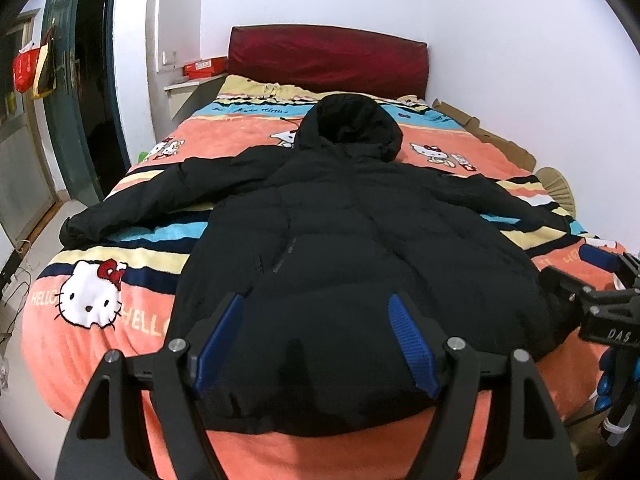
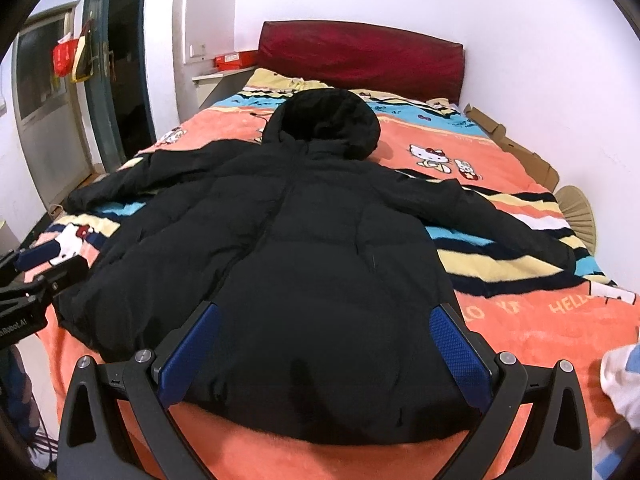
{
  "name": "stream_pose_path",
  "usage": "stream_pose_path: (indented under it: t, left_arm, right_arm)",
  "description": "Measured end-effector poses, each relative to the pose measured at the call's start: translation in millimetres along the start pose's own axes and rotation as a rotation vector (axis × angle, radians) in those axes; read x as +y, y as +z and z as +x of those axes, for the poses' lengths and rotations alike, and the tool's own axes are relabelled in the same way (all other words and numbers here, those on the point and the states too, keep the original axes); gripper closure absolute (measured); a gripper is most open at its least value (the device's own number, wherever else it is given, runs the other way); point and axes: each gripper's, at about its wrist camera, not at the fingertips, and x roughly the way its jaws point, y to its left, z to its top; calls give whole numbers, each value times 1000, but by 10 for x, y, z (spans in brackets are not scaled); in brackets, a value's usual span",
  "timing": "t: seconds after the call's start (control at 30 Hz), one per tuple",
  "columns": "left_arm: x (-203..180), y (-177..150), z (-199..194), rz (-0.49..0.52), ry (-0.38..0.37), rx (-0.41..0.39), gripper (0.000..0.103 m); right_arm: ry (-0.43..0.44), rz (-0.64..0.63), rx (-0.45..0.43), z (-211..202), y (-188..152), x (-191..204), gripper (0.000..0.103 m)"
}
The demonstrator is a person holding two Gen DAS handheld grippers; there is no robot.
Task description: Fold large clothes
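A large black hooded puffer jacket (image 1: 352, 248) lies flat on the bed, hood towards the headboard, both sleeves spread out to the sides; it also shows in the right wrist view (image 2: 320, 264). My left gripper (image 1: 316, 308) is open, hovering just above the jacket's hem, empty. My right gripper (image 2: 324, 316) is open too, above the hem on the right half, empty. The right gripper also shows at the right edge of the left wrist view (image 1: 600, 276), and the left gripper at the left edge of the right wrist view (image 2: 44, 268).
The bed carries an orange striped Hello Kitty blanket (image 1: 100, 300) and a dark red headboard (image 1: 328, 56). Cardboard (image 1: 488, 136) and a fan (image 1: 558, 188) lie along the right wall. A door (image 1: 68, 92) with hanging bags is at the left. A white cloth (image 2: 624, 380) lies at the near right.
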Motion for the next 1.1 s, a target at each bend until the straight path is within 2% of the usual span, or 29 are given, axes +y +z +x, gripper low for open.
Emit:
stream_pose_path:
  t: [0.2,0.33,0.53,0.7,0.9,1.03,1.1]
  left_arm:
    - [134,81,136,-45,20,18,29]
    - [209,122,296,-65,48,37,29]
    - [282,166,636,-61,75,94,29]
    - [321,216,950,-65,100,144,29]
    - [268,312,1376,-56,108,201,29]
    - [208,369,1587,-40,113,221,29]
    - [196,392,1635,-36,116,223,29]
  right_arm:
    - [-9,54,7,142,197,-259,0]
    - [-39,155,27,365,330,-680,0]
    - [-155,372,18,782,565,-1712,0]
    - [-354,548,23,1274,706,-2928,0]
    - [-501,721,94,1763,544,-4206,0]
    - [-540,795,128,1968,348,-4732,1]
    - [-536,807,159,2076,252,-4860,1]
